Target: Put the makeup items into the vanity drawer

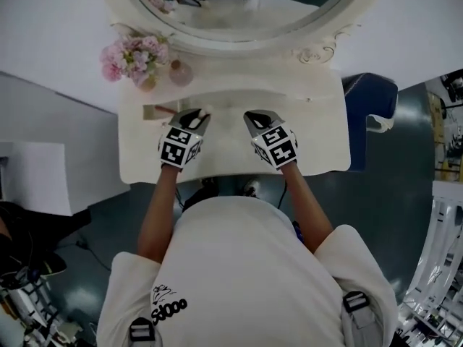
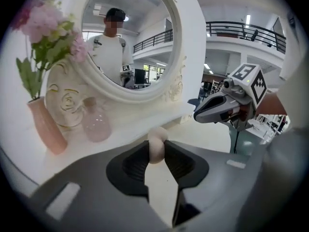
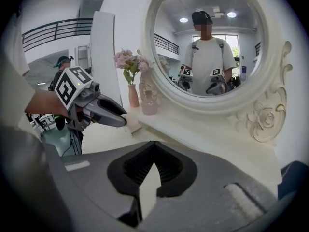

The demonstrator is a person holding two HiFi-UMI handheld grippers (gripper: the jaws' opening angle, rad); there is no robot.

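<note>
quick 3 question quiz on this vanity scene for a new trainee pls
1. True or false: the right gripper has its fingers wide apart.
2. Which one has the beige sponge between its fingers? A the left gripper; B the right gripper.
3. Fill in: in the head view the pink flowers stand to the ____ of the mirror.
Key: 1 false, its fingers are shut with nothing between them. 2 A. 3 left.
</note>
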